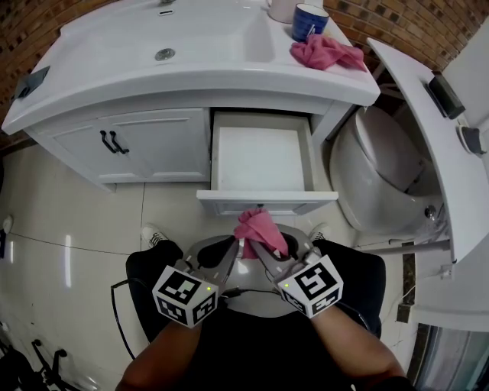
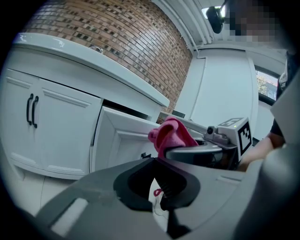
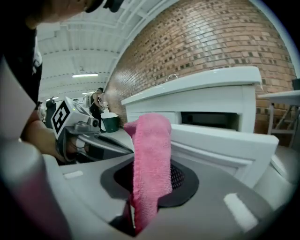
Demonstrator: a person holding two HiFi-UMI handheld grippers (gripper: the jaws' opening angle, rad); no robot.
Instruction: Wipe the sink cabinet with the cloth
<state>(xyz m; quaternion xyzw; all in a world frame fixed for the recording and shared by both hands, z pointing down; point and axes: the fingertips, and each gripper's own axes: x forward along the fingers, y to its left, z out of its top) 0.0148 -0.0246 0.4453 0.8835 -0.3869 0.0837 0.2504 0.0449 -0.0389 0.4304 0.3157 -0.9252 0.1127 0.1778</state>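
The white sink cabinet (image 1: 157, 145) has its drawer (image 1: 263, 162) pulled out, with nothing visible inside. Just below the drawer front, my right gripper (image 1: 264, 246) is shut on a pink cloth (image 1: 258, 227) that stands up from the jaws. In the right gripper view the cloth (image 3: 150, 164) drapes over my right gripper (image 3: 139, 211). My left gripper (image 1: 234, 249) sits close beside it on the left, jaws together, with only a pink thread at my left gripper (image 2: 159, 194). The left gripper view shows the cloth (image 2: 171, 135) in the other gripper, before the drawer front (image 2: 124, 140).
A second pink cloth (image 1: 327, 52) and a blue cup (image 1: 309, 21) lie on the countertop (image 1: 229, 72) at the right. A toilet (image 1: 382, 179) stands right of the cabinet. The cabinet doors (image 1: 114, 141) with black handles are closed. Tiled floor (image 1: 69, 229) lies left.
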